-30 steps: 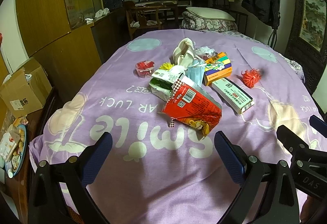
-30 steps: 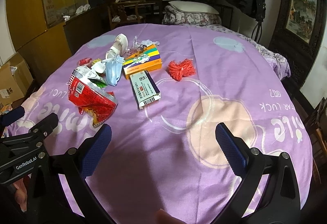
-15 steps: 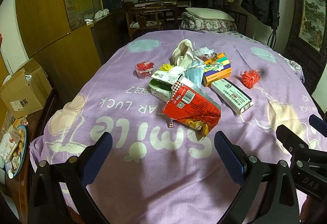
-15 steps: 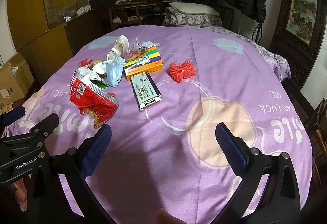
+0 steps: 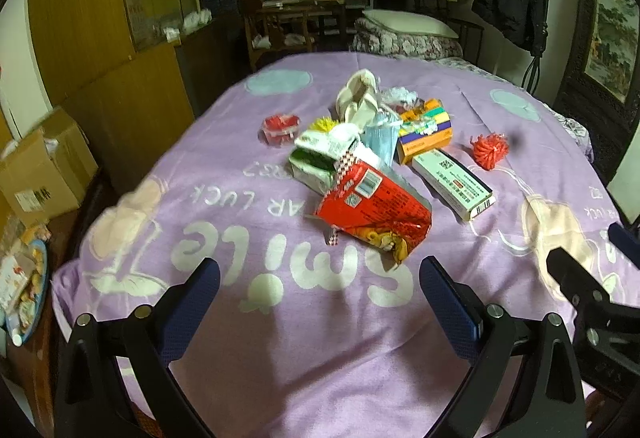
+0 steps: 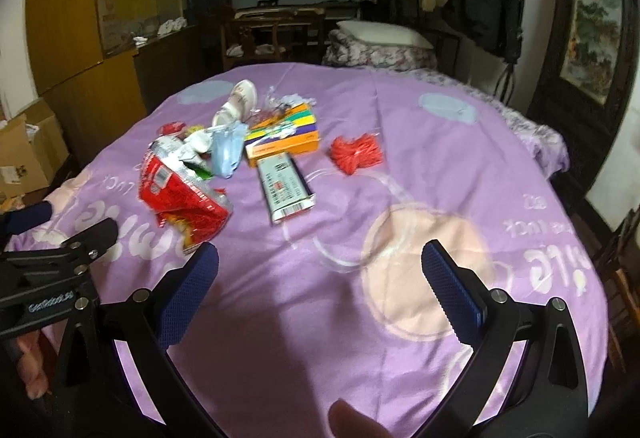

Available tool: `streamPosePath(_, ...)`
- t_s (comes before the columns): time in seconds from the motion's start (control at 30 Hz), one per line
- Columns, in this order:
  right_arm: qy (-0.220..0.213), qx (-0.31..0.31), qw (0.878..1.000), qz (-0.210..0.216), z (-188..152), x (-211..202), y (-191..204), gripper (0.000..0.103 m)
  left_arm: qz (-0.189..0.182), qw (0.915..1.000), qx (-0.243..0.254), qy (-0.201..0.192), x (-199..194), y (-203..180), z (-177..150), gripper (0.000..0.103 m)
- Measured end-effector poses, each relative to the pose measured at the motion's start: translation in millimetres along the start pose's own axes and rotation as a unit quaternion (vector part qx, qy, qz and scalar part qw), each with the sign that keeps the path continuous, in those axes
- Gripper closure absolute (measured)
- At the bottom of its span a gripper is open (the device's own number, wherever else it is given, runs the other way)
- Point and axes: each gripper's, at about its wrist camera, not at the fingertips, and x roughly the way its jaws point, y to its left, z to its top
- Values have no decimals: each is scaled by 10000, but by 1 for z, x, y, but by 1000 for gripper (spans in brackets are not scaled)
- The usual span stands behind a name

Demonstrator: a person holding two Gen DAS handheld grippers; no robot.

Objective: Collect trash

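Left wrist view: the left gripper (image 5: 318, 292) is held over the purple cloth (image 5: 304, 322) of the table, jaws spread, nothing between them.
Right gripper (image 6: 318, 290): jaws spread, empty.
Trash: piled on the table beyond both grippers.
Red snack bag (image 5: 376, 212): nearest to the left gripper.
White box (image 6: 285, 186): beside the bag.

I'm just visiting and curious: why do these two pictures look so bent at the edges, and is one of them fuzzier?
Both views are fisheye: black corners, walls curving. The left wrist view keeps the red snack bag fairly sharp, though the cardboard box at its edge smears. The right wrist view looks blurrier throughout; print on the white medicine box is smudged. The room is dim, and a soft shadow lies on the purple cloth between the fingers.
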Motion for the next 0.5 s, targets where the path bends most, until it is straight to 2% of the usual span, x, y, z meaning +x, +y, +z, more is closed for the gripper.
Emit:
streamPosePath(0.07,-49,228,9988,436,0,-4,-7,6,-239,9989,-202,358,10,10,-1,6)
streamPosePath(0.17,-41,839,9934,777,-1,-3,-29,6,-137,9958,-317,844,29,23,-7,6)
streamPosePath(0.23,162,1205,9890,839,-4,6,-43,6,-146,9932,-361,1096,43,30,-11,6)
streamPosePath(0.3,299,1213,9896,716,-7,14,-51,6,-352,9892,-550,1314,53,35,-12,6)
streamPosePath(0.33,298,1153,9910,614,-9,17,-53,6,-278,9904,-496,1258,58,36,-12,6)
streamPosePath(0.4,378,1219,9893,703,-12,24,-59,6,-347,9903,-488,1252,64,35,-8,6)
streamPosePath(0.5,881,1662,9766,1045,-18,43,-72,6,-568,9881,-549,1319,77,28,1,6)
